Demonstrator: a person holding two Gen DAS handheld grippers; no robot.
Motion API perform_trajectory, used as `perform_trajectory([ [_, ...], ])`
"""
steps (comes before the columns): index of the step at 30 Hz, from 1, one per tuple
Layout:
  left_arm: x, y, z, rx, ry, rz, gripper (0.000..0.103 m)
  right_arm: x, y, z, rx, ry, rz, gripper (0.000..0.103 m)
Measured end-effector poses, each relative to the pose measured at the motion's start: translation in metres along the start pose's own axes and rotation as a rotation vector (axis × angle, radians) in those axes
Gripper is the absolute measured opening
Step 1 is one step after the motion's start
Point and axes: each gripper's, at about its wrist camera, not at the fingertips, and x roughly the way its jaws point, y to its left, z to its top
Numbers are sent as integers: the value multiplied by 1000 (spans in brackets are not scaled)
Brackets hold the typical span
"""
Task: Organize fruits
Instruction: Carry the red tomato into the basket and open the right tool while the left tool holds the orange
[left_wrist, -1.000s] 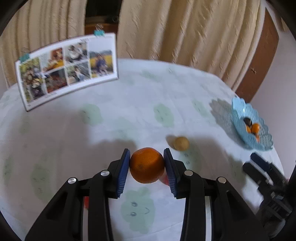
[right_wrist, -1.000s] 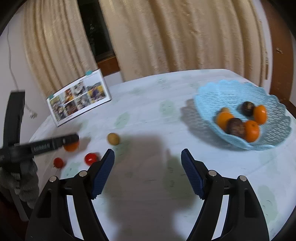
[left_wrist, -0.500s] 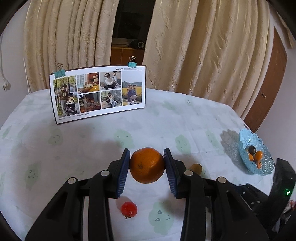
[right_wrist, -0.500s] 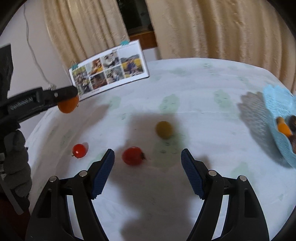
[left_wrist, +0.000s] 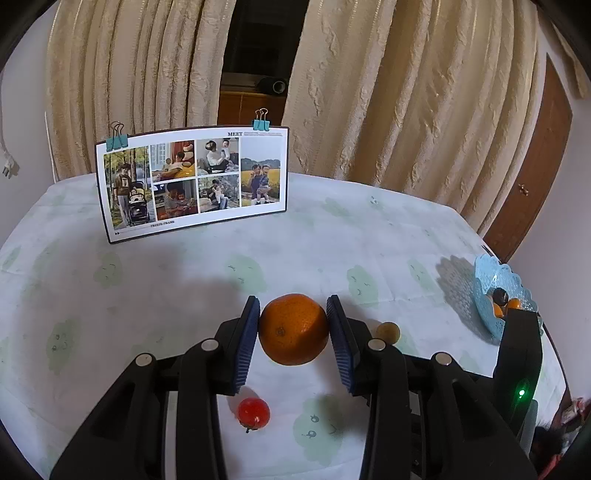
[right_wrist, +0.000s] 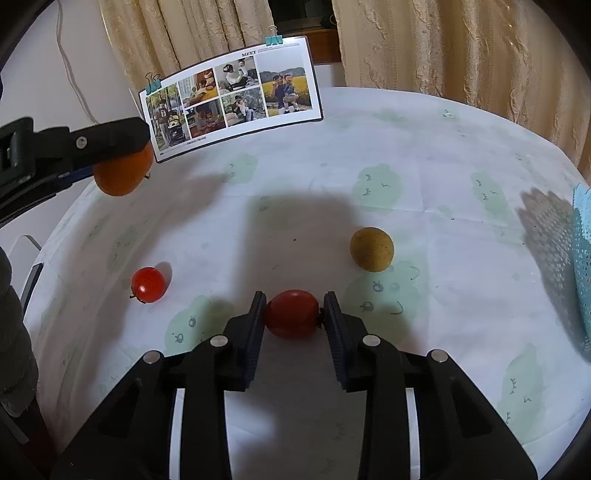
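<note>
My left gripper (left_wrist: 293, 328) is shut on an orange (left_wrist: 293, 329) and holds it above the table; the orange also shows in the right wrist view (right_wrist: 123, 173). My right gripper (right_wrist: 293, 314) is shut on a red tomato (right_wrist: 291, 313) low over the tablecloth. A smaller red tomato (right_wrist: 148, 284) lies on the table to the left and shows in the left wrist view (left_wrist: 253, 412). A brownish-yellow round fruit (right_wrist: 371, 249) lies to the right. The blue mesh basket (left_wrist: 487, 291) with several fruits stands at the far right.
A photo collage board (left_wrist: 192, 184) with clips stands at the back of the table. Curtains hang behind. The basket's edge (right_wrist: 583, 258) shows at the right of the right wrist view. A round table with a patterned white cloth (right_wrist: 424, 155) holds everything.
My right gripper moved left and down and closed on the red tomato. My left gripper lifted the orange higher and tilted up, away from the table.
</note>
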Motion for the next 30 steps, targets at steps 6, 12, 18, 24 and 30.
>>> perform_trajectory([
  [6,3,-5,-2,13,7,-2,38,-13,-6,-1,27,-32,-2,32],
  [12,5,-9,-4,27,15,-1,38,-42,-29,-4,102,-105,-22,32],
  [18,7,-17,-6,48,24,1,38,-78,-69,-10,200,-196,-78,32],
  [24,8,-28,-6,66,31,-4,38,-121,-118,-19,311,-296,-166,32],
  [30,11,-45,-6,94,39,-12,38,-153,-170,-37,426,-361,-267,32],
])
